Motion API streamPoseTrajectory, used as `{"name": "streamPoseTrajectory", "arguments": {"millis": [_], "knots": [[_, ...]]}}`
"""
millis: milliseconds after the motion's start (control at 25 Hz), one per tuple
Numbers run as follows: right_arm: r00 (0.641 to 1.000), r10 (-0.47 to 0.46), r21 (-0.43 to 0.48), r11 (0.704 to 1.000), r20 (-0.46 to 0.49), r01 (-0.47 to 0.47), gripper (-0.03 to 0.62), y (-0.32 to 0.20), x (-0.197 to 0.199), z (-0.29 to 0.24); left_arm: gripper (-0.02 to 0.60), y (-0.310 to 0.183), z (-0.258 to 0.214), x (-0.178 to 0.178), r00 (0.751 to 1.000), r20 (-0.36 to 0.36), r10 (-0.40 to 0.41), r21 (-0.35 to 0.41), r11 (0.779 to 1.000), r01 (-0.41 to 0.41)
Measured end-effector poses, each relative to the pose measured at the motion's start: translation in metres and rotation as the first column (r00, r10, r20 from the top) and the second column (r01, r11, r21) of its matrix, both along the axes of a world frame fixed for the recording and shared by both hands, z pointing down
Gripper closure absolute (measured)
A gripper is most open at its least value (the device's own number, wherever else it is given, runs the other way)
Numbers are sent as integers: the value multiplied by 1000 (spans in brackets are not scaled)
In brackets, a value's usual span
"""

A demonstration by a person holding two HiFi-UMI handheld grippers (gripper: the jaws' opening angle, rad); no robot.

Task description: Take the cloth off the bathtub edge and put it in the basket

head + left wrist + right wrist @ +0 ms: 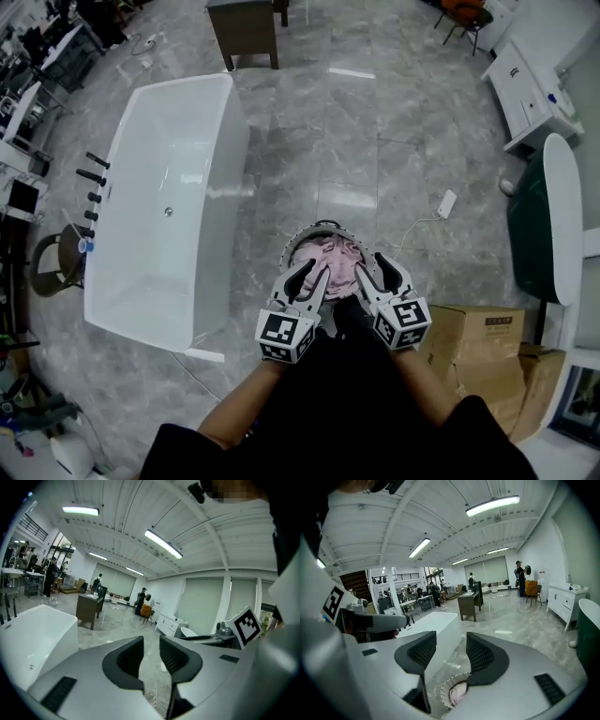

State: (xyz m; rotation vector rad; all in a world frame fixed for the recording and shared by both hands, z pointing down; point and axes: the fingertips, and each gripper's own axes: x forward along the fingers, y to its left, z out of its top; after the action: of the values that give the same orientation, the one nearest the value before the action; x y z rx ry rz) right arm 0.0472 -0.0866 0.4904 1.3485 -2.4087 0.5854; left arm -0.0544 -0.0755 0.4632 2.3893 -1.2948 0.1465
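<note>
The pink cloth lies bunched inside the round white wire basket on the marble floor, just ahead of the person. Both grippers hover over the basket's near rim. My left gripper is open with nothing between its fingers, as the left gripper view shows too. My right gripper is open and empty as well; beneath its jaws I see the basket and the cloth. The white bathtub stands to the left, with no cloth on its edge.
Cardboard boxes sit at the right beside the person. A dark green tub with a white rim and a white vanity are at the far right. A power strip lies on the floor. A dark cabinet stands beyond the bathtub.
</note>
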Motion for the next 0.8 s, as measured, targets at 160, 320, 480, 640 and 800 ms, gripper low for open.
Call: {"name": "streamPoseTrajectory", "arguments": {"millis": [160, 320, 480, 640, 800], "knots": [[998, 54, 33, 998, 30, -55, 384, 23, -5, -28, 566, 12, -23, -22, 998, -24, -57, 61, 996, 58], [994, 77, 139, 986, 76, -87, 402, 43, -8, -56, 568, 16, -29, -30, 997, -51, -63, 72, 995, 67], [998, 48, 169, 984, 39, -54, 478, 65, -19, -65, 568, 30, -36, -29, 998, -59, -35, 90, 995, 40], [999, 25, 196, 980, 37, -31, 563, 77, -29, -74, 568, 44, -42, -34, 999, -23, -49, 102, 993, 51], [999, -23, 221, 975, 28, 16, 563, 91, -34, -88, 566, 64, -47, -32, 997, 31, -67, 97, 993, 64]]}}
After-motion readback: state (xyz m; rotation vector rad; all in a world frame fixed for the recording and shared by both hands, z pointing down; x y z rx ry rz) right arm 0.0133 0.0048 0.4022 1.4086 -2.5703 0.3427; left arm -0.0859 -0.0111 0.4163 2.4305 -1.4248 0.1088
